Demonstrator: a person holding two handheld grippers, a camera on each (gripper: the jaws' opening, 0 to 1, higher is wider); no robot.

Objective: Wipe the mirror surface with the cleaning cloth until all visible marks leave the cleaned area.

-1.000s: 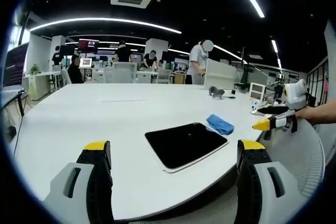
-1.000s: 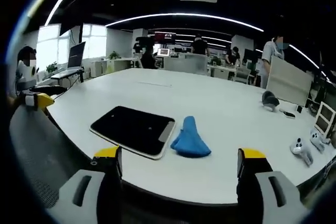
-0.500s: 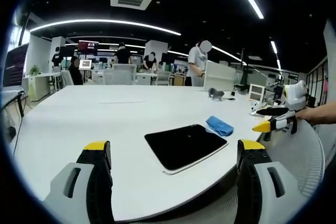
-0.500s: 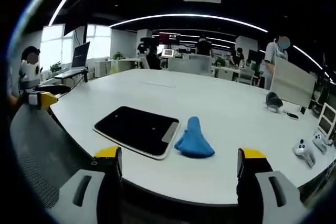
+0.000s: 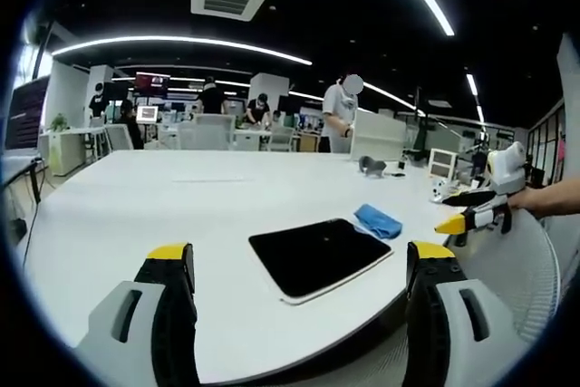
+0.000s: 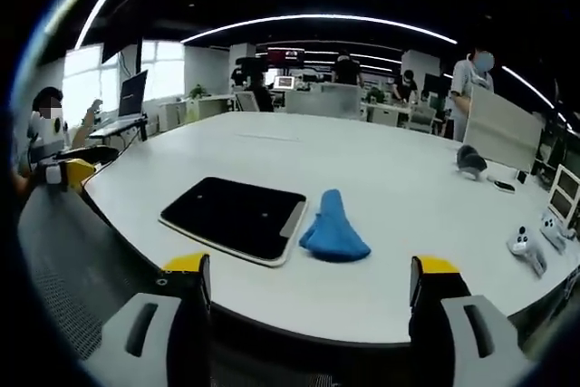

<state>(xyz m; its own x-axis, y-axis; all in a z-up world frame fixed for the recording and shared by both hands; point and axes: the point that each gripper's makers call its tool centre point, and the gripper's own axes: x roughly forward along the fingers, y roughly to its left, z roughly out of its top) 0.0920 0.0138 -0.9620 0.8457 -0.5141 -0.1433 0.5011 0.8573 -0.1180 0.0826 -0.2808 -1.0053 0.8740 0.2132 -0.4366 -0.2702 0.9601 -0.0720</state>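
Left tongs [image 5: 299, 265] spread and empty, right tongs [image 6: 308, 278] likewise, both short of the white table [image 6: 408, 215], dark rectangular white-framed mirror [image 6: 234, 217] lying flat near its edge, crumpled blue cleaning cloth [image 6: 333, 227] just beside it.

The left claw [image 5: 301, 265] is held level, its two jaws spread wide apart with nothing between them, yellow tips pointing forward. The right claw [image 6: 308, 271] is posed the same way, jaws parted wide and empty, yellow tips forward. In the left gripper view the right claw [image 5: 473, 210] enters from the right edge, gripped by the person's hand [image 5: 544, 198]. In the right gripper view the left claw [image 6: 65, 172] shows at the far left edge, its yellow tip visible.
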